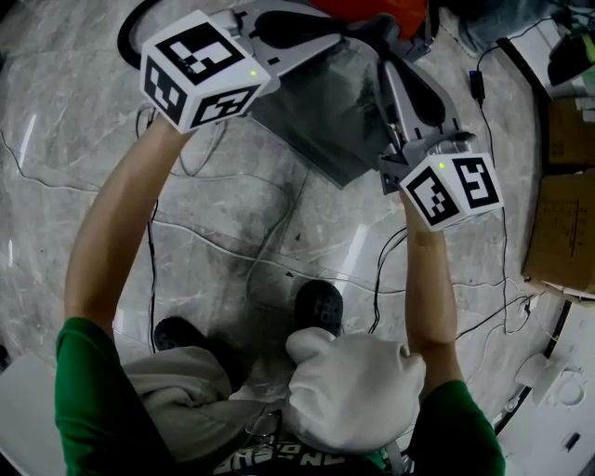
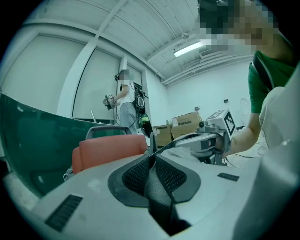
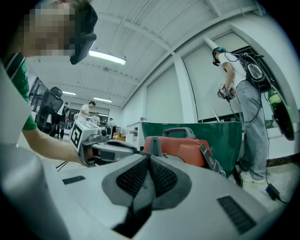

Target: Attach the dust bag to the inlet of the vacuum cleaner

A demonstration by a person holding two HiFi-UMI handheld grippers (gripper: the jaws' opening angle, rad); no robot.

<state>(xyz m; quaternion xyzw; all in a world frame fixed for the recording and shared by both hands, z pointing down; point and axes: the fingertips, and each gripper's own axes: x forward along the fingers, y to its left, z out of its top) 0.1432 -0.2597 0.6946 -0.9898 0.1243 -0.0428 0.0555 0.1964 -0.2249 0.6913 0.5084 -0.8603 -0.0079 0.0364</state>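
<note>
Nearest, the left gripper (image 2: 151,151) and right gripper (image 3: 150,157) each have their jaws pinched narrow on a thin edge of the grey dust bag (image 1: 325,116), which hangs in the air between them. Beyond it sits the red vacuum cleaner (image 1: 372,11). Such slim grips could slip, or the bag could sag and miss the inlet, which no view shows.

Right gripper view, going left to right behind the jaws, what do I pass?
Left gripper's black-and-white marker cube → orange vacuum cleaner with grey handle → standing person in grey trousers.
</note>
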